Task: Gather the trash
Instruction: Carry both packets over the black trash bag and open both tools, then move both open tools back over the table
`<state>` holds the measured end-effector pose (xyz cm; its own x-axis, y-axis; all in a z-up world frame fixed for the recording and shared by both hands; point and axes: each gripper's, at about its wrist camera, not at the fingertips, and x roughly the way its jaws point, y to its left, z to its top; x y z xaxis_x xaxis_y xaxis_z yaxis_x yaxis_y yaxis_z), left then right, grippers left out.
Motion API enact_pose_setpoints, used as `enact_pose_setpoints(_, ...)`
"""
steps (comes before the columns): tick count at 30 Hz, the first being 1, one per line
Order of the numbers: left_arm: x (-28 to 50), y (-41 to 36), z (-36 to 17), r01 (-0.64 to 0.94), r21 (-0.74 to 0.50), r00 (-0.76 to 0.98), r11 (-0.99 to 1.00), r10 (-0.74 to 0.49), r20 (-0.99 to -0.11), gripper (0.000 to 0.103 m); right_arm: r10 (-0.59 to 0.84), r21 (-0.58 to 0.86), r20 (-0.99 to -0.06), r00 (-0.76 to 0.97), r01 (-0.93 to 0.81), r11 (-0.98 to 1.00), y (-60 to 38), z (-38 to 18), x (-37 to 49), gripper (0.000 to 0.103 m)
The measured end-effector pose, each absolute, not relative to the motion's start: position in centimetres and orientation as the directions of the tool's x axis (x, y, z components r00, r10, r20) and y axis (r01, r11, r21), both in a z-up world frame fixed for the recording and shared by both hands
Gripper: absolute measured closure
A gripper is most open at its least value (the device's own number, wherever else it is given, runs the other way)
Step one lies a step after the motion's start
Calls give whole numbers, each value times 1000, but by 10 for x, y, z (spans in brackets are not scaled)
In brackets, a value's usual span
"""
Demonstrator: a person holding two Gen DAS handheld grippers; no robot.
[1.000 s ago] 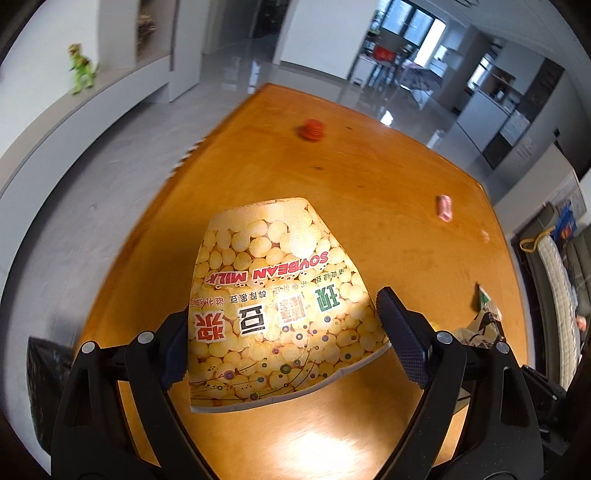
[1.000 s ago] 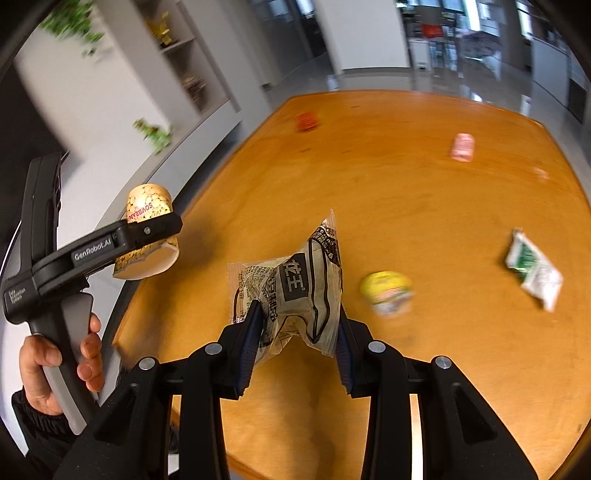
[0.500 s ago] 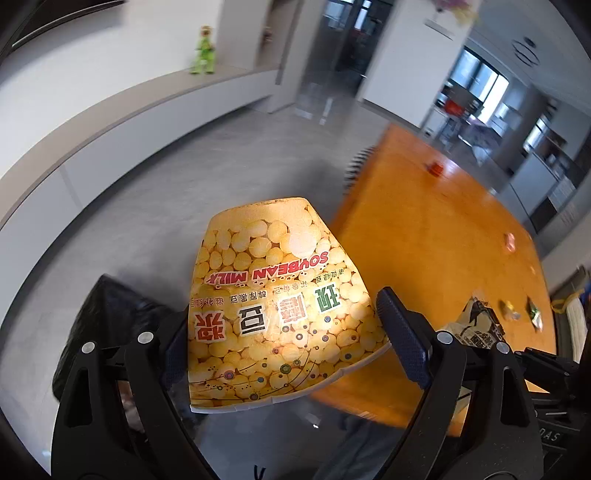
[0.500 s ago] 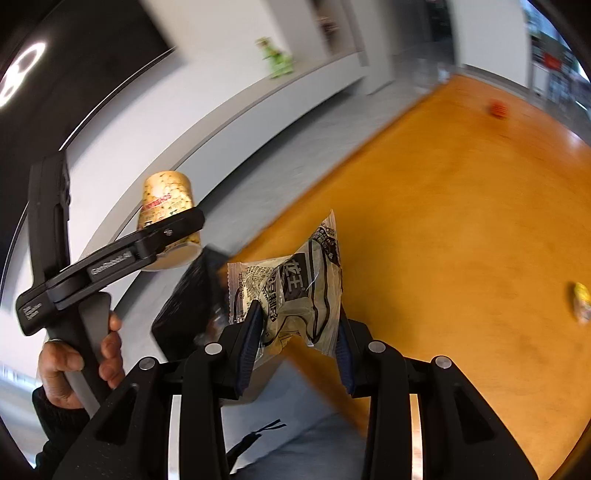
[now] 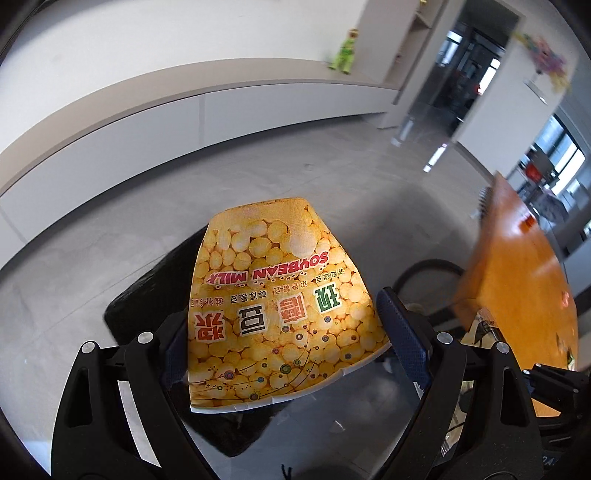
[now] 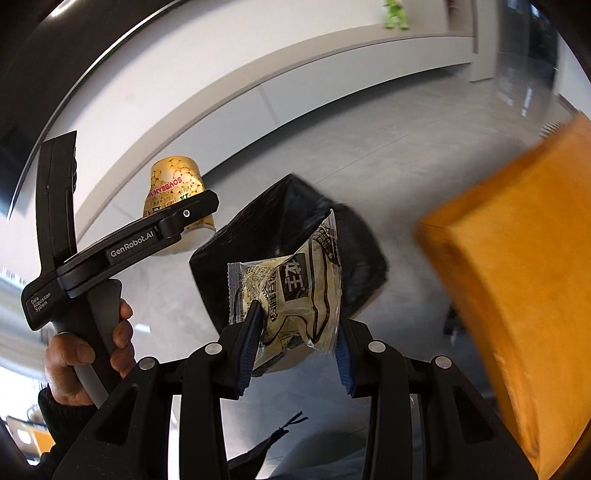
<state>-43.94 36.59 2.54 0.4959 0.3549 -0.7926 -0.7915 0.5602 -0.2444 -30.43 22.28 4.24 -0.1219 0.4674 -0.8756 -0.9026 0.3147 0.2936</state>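
Left wrist view: your left hand-held gripper [image 5: 286, 332] has its jaws set wide around a yellow paper cup [image 5: 277, 306], pads against both sides. The cup is printed all over with soybeans and sits upside down to the camera, rim toward the lens. "SOYBEAN MILK" runs across it in red, inverted, with large boxed Chinese characters in green, red, black and red beneath; the smaller line of characters is too fine to read. The cup hangs over a black trash bag [image 5: 155, 299] on the grey floor [image 5: 110, 229], and the orange desk [image 5: 517, 280] edge lies off to the right, blurred.

From the right wrist view, your right hand-held gripper [image 6: 297, 339] is drawn narrow and clamps a crinkled clear-and-cream snack wrapper [image 6: 295, 288] between its blue pads. The wrapper carries black Chinese print, including two large white characters on a black block; the rest is creased and hard to make out. It is held above the open black trash bag [image 6: 295, 221], with the desk [image 6: 517, 295] corner close on the right.

The same view shows your left hand [image 6: 85, 354] gripping the other tool's handle. Its side reads "GenRobot.AI" and, lower down, "Data Acquisition System". The cup [image 6: 175, 188] shows there left of the bag. A green figurine [image 6: 395, 14] stands on the white ledge behind.
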Motion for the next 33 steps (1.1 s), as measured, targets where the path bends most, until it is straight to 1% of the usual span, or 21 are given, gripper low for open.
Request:
enact_pose_setpoints(3,-465,383,15,-837,-229,449,496,385,-806,16,465,302,-870,-168,-925,231,252,39,-323,62)
enact_pose_setpoints(4,-469,387,13,-848,-223,435,481,391,-811,15,454,277,-876,-160,-939,205,263,39,-330,53)
enact_pose_setpoints(5,-477,394,11,-867,-212,410,451,402,-819,5,452,248,-882,-132,-946,208,268,39,-334,36)
enact_pose_setpoints(6,-482,396,11,-885,-199,385,420,422,-821,5,464,223,-880,-99,-949,222,271,42,-337,30)
enact_pose_setpoints(7,-490,401,12,-908,-177,349,381,451,-821,5,486,221,-870,-86,-948,228,273,45,-337,27)
enact_pose_setpoints(10,-501,411,10,-932,-155,301,326,462,-834,5,496,248,-861,-113,-944,217,268,48,-336,26)
enact_pose_setpoints(15,-502,413,4,-917,-220,349,332,406,-845,5,497,272,-859,-125,-933,237,258,50,-325,26)
enact_pose_setpoints(17,-491,411,6,-912,-228,359,341,395,-845,5,499,283,-857,-129,-927,246,255,50,-320,26)
enact_pose_setpoints(25,-448,390,21,-885,-193,374,423,400,-836,5,541,318,-832,-120,-903,289,227,57,-293,26)
enact_pose_setpoints(29,-422,371,32,-851,-174,400,495,397,-826,5,561,326,-822,-95,-887,327,205,60,-275,26)
enact_pose_setpoints(33,-390,352,42,-802,-178,441,570,364,-820,5,579,331,-814,-58,-864,379,181,64,-252,26)
